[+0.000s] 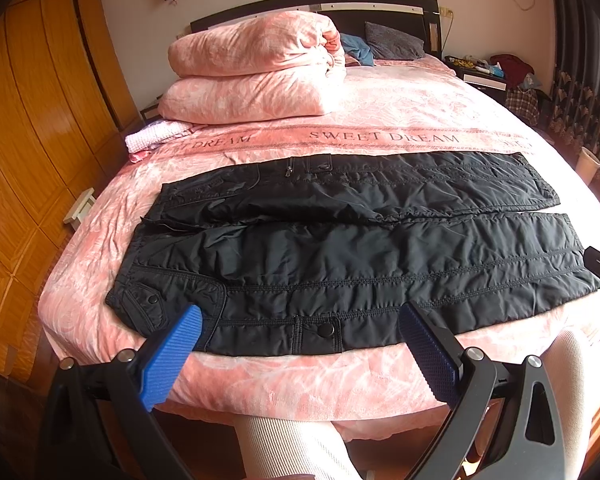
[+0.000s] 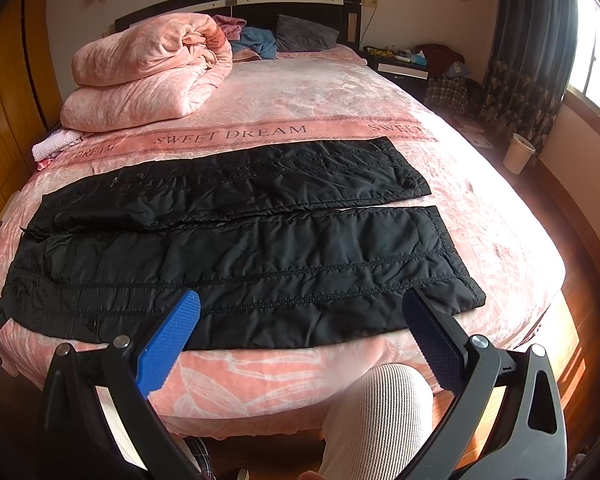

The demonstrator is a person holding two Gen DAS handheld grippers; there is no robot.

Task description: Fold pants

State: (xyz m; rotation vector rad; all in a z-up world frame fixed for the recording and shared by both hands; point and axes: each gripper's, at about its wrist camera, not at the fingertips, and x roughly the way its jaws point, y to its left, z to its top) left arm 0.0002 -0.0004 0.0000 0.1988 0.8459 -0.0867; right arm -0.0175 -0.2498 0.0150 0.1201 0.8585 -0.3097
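**Across the bed's near edge: pants laid flat, no fold begun**

Across the lower middle of both frames, the black padded pants (image 1: 340, 248) lie flat on the pink bed (image 1: 380, 112), waistband at the left, 2 legs running right with a thin gap between them. No fold looks started, so this reads as the approach before the first grasp. A sensible next move, as I judge it, is to pinch the near leg's long edge at 2 places and carry it over the far leg.

The left gripper (image 1: 300, 320) hovers at the lower centre of its frame, near the waistband and pocket snap, jaws spread wide, holding nothing. The right gripper (image 2: 302, 306) hovers near the cuff end, jaws equally spread and empty. Whether either fingertip touches the cloth I cannot tell.
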